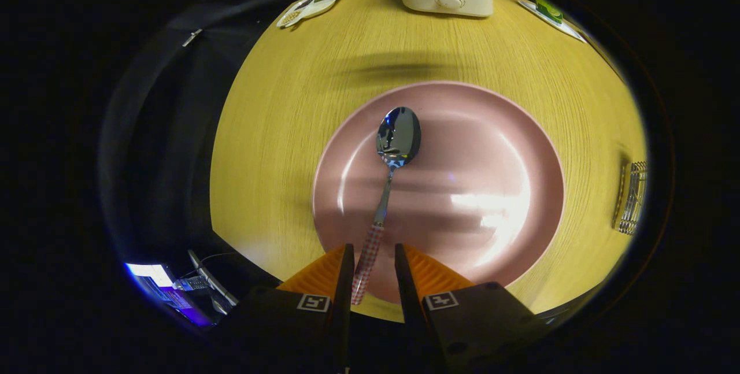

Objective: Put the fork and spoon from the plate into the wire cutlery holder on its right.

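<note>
Gripper (373, 255) hanging low over plate's (462, 131) near rim, pointing forward across it. Fingers (346, 270) standing parallel, narrow gap between them. Spoon (388, 180) handle lying in that gap, running forward beyond tips. Left finger sitting just beside handle, contact unclear; right finger showing slim gap to handle. Jaws partly closed, not pressing from both sides. Fingers level with each other, no tilt showing.

Gripper (373, 252) fingers part-open astride spoon (388, 180) handle on pink plate (509, 148); wire holder (631, 196) well to right.
</note>
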`<state>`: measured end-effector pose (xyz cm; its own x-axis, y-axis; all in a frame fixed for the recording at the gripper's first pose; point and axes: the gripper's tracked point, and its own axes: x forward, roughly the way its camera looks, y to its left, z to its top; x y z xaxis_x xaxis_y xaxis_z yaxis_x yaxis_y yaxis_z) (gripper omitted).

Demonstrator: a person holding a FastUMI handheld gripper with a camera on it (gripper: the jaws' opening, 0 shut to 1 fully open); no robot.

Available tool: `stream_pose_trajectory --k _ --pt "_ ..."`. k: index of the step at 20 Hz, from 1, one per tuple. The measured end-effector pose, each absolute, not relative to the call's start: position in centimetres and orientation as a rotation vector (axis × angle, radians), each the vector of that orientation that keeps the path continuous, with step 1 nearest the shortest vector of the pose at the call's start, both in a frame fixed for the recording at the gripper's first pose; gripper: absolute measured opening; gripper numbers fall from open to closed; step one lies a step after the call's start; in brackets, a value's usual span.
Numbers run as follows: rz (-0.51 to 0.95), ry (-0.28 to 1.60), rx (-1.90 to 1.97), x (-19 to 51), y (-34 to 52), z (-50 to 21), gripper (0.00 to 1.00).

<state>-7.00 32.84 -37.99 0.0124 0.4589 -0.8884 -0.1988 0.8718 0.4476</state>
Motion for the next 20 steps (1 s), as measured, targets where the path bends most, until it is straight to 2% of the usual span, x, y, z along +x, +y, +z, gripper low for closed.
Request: stream_pose_trajectory --k 2,4,20 --pt "0.518 1.502 0.215 -7.6 32.3 -37.8 0.23" --pt "0.535 1.511 0.222 -7.7 32.3 -38.0 0.14" --pt "0.648 1.399 0.354 -6.6 22.5 -27.4 0.14"
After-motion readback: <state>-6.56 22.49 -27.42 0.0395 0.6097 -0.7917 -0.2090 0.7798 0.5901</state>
